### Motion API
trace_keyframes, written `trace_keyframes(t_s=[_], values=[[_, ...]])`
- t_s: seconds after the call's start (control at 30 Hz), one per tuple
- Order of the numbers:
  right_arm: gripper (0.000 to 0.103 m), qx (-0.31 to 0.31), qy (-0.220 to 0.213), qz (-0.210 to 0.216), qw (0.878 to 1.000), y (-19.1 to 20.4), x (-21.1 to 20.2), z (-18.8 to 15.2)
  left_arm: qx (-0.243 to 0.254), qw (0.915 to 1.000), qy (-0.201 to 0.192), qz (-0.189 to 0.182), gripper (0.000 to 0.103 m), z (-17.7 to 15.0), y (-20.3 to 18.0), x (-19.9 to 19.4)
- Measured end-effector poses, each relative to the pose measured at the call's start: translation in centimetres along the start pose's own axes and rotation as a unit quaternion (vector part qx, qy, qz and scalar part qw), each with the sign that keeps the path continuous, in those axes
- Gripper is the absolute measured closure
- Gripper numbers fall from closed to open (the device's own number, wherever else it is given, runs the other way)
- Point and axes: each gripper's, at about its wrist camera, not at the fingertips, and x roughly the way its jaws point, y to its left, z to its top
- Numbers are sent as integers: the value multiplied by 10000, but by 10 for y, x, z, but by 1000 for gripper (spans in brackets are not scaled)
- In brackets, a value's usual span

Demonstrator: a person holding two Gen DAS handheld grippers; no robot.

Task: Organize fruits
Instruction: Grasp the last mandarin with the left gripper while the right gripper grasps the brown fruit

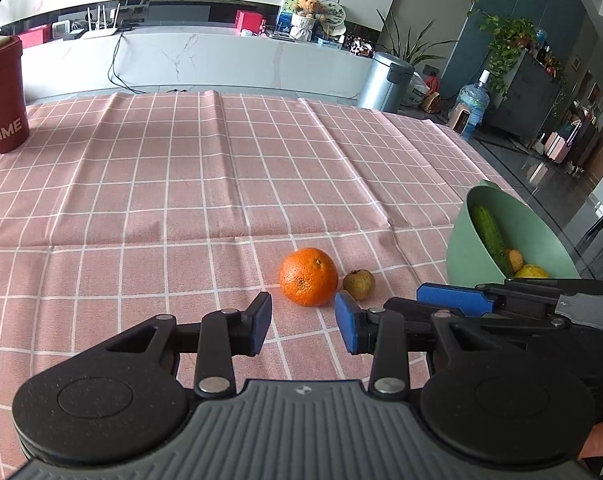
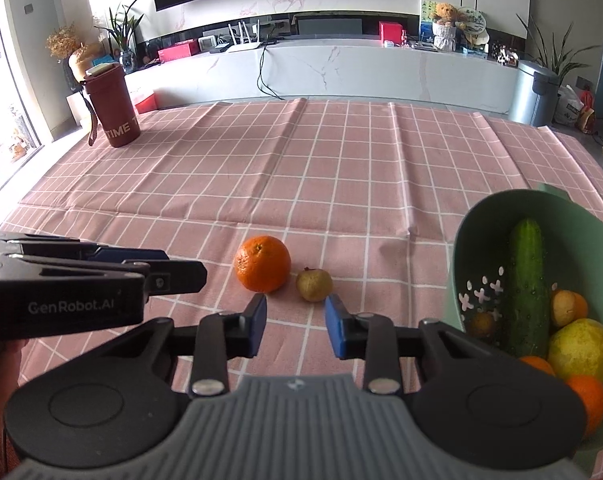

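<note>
Pink checked tablecloth (image 2: 341,168) bears one orange (image 2: 263,264) beside one small brownish fruit (image 2: 314,285); one green bowl (image 2: 473,240) holds one cucumber (image 2: 527,284). Left gripper (image 1: 303,322) and right gripper (image 2: 295,324) gape wide, empty.

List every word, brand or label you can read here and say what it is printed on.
"TIME": white letters on the red tumbler, on the checked tablecloth.
"GenRobot.AI": on the side of the left gripper, seen from the right wrist.
The TV's logo and the labels on the shelf boxes are too small to read.

"TIME" on the red tumbler (image 1: 3,96); "GenRobot.AI" on the left tool (image 2: 181,270).
</note>
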Motion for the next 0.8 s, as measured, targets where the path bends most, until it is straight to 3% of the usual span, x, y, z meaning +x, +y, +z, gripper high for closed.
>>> trace_keyframes(t_s=[0.2,0.4,0.47,0.57,0.8], values=[[77,275,196,-5,9994,-8,26,6,-178,9996,179,-119,59,4,7,20],[78,568,374,-19,9977,-20,45,8,-350,9991,202,-153,53,8,11,34],[83,622,428,44,9971,-22,50,8,-560,9979,225,-243,53,10,16,38],[82,612,414,126,9972,-22,53,7,-824,9953,224,-446,45,13,23,40],[79,642,392,134,9971,-22,61,9,-807,9955,200,-455,44,14,24,45]])
